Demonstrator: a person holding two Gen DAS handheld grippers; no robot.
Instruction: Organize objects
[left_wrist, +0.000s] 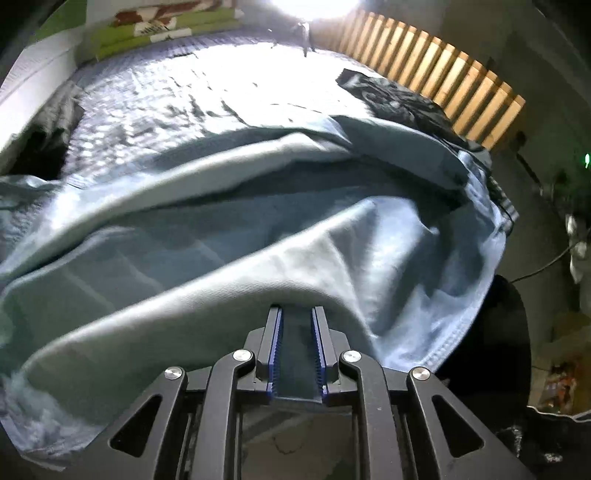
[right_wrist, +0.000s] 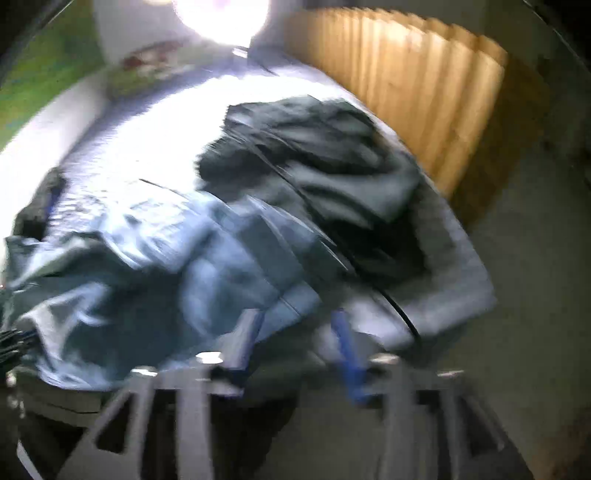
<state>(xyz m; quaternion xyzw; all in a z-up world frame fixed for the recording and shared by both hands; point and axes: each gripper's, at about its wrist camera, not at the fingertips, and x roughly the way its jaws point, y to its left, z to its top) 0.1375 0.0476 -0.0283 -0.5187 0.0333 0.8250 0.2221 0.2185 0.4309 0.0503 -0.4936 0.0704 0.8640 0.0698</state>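
A large light blue-grey garment (left_wrist: 229, 236) lies spread over the bed's front part. My left gripper (left_wrist: 297, 312) is shut on its near edge, with the cloth running down between the blue pads (left_wrist: 277, 343). In the blurred right wrist view the same garment (right_wrist: 155, 266) lies bunched at the left. My right gripper (right_wrist: 295, 317) is open and empty, its fingers spread just before the garment's right edge. A dark garment (right_wrist: 325, 177) with a thin black cord lies behind it; it also shows in the left wrist view (left_wrist: 399, 98).
The bed has a quilted grey-blue cover (left_wrist: 184, 96). A wooden slatted rail (left_wrist: 443, 66) runs along its right side. Green and red boxes (left_wrist: 166, 26) are stacked at the bed's far end. A bright lamp (right_wrist: 221, 14) glares there. Cables and clutter (left_wrist: 569, 236) lie on the floor at right.
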